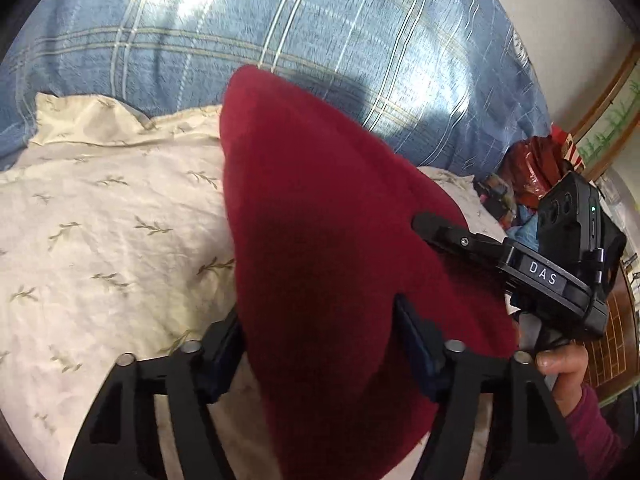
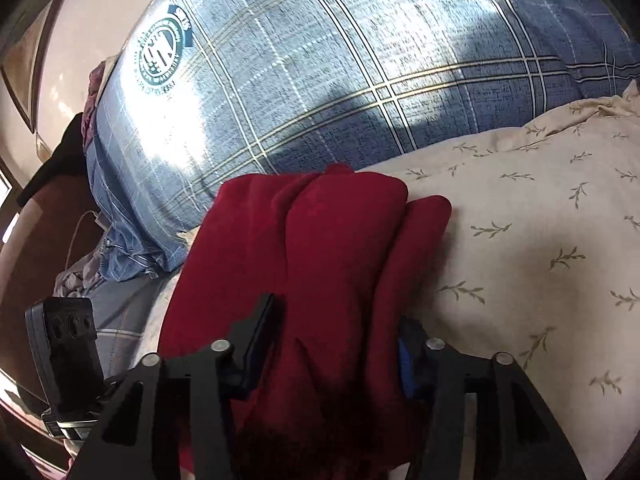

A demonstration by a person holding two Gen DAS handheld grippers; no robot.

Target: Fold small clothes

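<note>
A thick dark red garment lies bunched on a cream leaf-print bedspread. In the left wrist view it fills the gap between the jaws of my left gripper, which is shut on a fold of it. On the right of that view a black finger of the other gripper rests on the red cloth. In the right wrist view the red garment is folded into thick layers, and my right gripper is shut on the near end. The cloth hides the inner faces of the pads.
A big blue plaid pillow stands behind the garment. A person's hand in a magenta sleeve holds the right gripper. Red bags and clutter sit beyond the bed at the right. The bedspread stretches away to the right of the garment.
</note>
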